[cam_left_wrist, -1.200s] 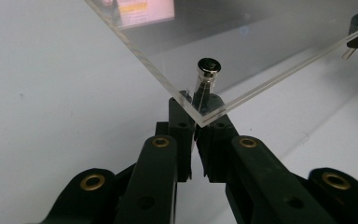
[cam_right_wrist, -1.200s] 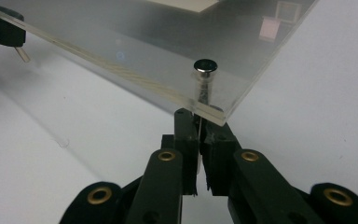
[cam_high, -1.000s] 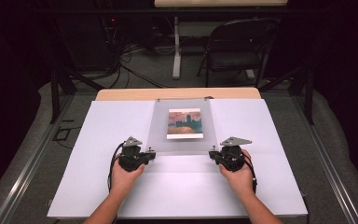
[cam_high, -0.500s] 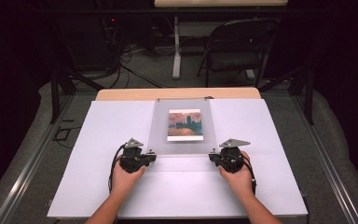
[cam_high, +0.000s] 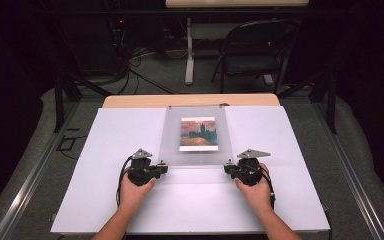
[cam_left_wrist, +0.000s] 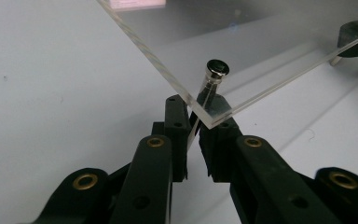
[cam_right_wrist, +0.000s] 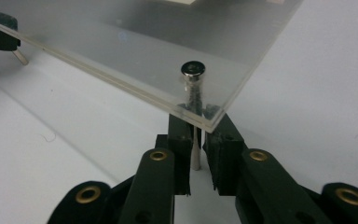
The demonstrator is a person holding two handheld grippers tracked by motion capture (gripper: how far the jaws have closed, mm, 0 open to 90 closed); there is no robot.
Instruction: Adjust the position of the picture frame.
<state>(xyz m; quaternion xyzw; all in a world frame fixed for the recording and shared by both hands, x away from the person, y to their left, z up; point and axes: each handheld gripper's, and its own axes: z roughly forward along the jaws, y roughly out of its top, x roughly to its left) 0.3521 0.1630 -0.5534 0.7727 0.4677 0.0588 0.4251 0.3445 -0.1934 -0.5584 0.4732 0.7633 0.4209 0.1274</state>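
Sheet: the clear acrylic sheet [cam_high: 195,135] lies down the middle of the white surface [cam_high: 105,150], far edge up near the surface's far edge, near corners held up off it at each tong.
Picture: a small colour print [cam_high: 198,133] sits under the sheet, towards its far half.
Left tongs: the left tongs [cam_left_wrist: 193,122] are at the sheet's near left corner, and their jaws have just been opening. A metal standoff pin [cam_left_wrist: 213,74] with a round cap stands through that corner, its stem between the pads; I can't tell whether they press it.
Right tongs: the right tongs [cam_right_wrist: 195,125] mirror that at the near right corner, jaws likewise just been opening. The second standoff pin [cam_right_wrist: 193,74] runs down through the sheet and I can see a sliver of daylight on either side of its stem.
Just changed: both grips are easing off the pins at once.
Meaning: looks to me like a release, with the sheet placed over the print and the corners being let go.
Against a second ago: hands sit in much the same spots by the near corners; the sheet and print haven't shifted on the surface.
Watch: the near corners seem raised, so the sheet may drop slightly once freed.
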